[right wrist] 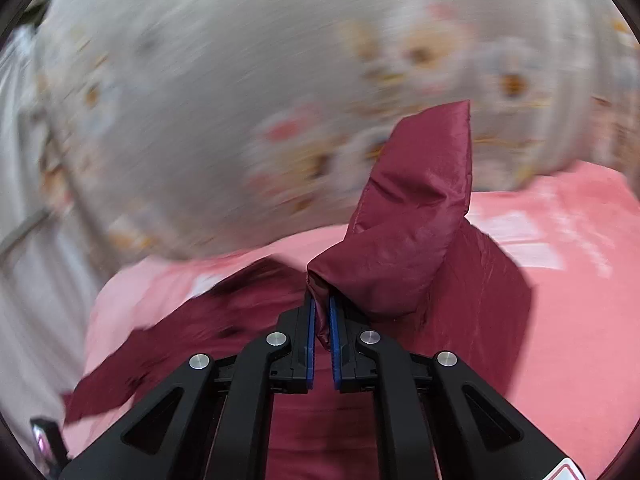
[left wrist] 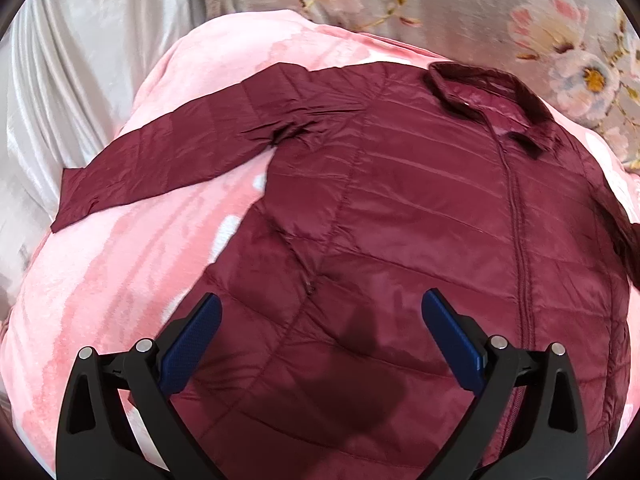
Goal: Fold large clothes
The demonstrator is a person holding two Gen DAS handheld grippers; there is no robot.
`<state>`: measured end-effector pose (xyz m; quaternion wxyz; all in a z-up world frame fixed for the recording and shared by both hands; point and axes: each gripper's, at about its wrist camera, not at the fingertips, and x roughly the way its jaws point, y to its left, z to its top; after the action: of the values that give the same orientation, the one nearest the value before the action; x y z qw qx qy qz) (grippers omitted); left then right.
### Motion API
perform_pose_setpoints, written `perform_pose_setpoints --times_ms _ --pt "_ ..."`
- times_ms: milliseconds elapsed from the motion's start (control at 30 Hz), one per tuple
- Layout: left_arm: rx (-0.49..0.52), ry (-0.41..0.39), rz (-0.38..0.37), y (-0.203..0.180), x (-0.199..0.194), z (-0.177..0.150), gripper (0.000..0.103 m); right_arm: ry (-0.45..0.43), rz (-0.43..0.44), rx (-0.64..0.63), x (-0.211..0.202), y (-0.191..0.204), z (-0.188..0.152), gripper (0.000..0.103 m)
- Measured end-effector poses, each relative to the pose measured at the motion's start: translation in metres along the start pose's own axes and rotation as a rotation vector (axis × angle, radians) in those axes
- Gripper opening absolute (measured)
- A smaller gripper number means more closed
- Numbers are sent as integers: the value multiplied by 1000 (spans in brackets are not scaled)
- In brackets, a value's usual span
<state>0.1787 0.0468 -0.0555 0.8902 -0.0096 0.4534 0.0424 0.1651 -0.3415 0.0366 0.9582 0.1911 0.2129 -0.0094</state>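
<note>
The maroon quilted jacket (left wrist: 420, 208) lay front-up and zipped on a pink blanket (left wrist: 120, 280), spread across most of the blanket's width. Farthest left, its one sleeve (left wrist: 160, 160) stretched flat toward the blanket's edge, the cuff close to a silvery grey sheet (left wrist: 60, 80) beyond. Above the hem and just left of the zip, the left gripper (left wrist: 320, 312) hovered with its blue pads (left wrist: 192, 344) spread wide and holding nothing. The collar (left wrist: 488, 100) sat at the far end, near a floral bedcover (left wrist: 540, 20).

To the right, the right gripper (right wrist: 322, 320) had its pads pressed together on a pinch of the other sleeve (right wrist: 412, 232), which stood up in a peak above the jacket body; the background of that view was smeared with motion.

The step in hand looked like folding this sleeve across the chest. To do it well, the sleeve should probably be carried in a low arc toward the zip and laid flat, crease at the shoulder seam, while the open left gripper pressed on the body so the slippery shell would not drag along.

There seemed to be room enough: pink blanket showed bare on the right of the lifted sleeve and around the left sleeve. The far-left cuff lay nearest an edge, so that side would want a shorter, more careful pull.
</note>
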Motion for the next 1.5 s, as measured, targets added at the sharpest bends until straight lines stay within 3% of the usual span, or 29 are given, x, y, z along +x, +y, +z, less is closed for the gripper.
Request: perform_pose_setpoints --times_ms 100,333,433,500,533,567,600,733,867,1000,1033,1100,1133,1167,1300,1367,1433,1500 --pt "-23 4 27 12 5 2 98 95 131 -83 38 59 -15 6" --pt "-68 36 96 40 21 -1 98 321 275 -243 100 157 -92 7" --pt "-82 45 100 47 25 -1 98 419 283 -334 119 183 -127 16" --pt "-92 37 80 49 24 3 98 413 281 -358 110 190 -136 29" --pt "-98 32 65 49 24 6 98 392 285 -354 104 194 -134 45" --pt "-108 29 37 48 24 11 98 355 293 -334 93 190 -129 60" --pt "-114 28 16 46 24 14 98 298 302 -298 76 180 -120 64" --pt "-173 44 -160 31 34 36 98 191 234 -154 40 128 -94 65" --pt "-213 129 -284 4 66 51 98 214 70 75 31 35 -87 65" --pt "-279 172 -313 -7 90 59 95 255 1 388 31 -64 -97 64" --pt "-295 154 -308 -9 92 62 86 256 -12 424 33 -78 -99 63" --pt "-270 129 -298 -16 93 72 60 264 -54 480 40 -104 -102 58" --pt "-254 125 -315 -18 94 76 31 268 -57 498 45 -111 -104 54" --pt "-241 128 -335 -21 95 82 14 269 -56 513 50 -115 -107 50" --pt "-192 41 -314 -28 82 106 4 264 -47 577 77 -133 -102 30" --pt "-172 -12 -296 -30 74 116 2 259 -49 607 87 -138 -99 4" --pt "-149 -57 -266 -31 69 122 2 195 -29 619 79 -138 -92 3" --pt "-120 -68 -209 -33 76 120 1 86 -28 527 53 -121 -79 2"
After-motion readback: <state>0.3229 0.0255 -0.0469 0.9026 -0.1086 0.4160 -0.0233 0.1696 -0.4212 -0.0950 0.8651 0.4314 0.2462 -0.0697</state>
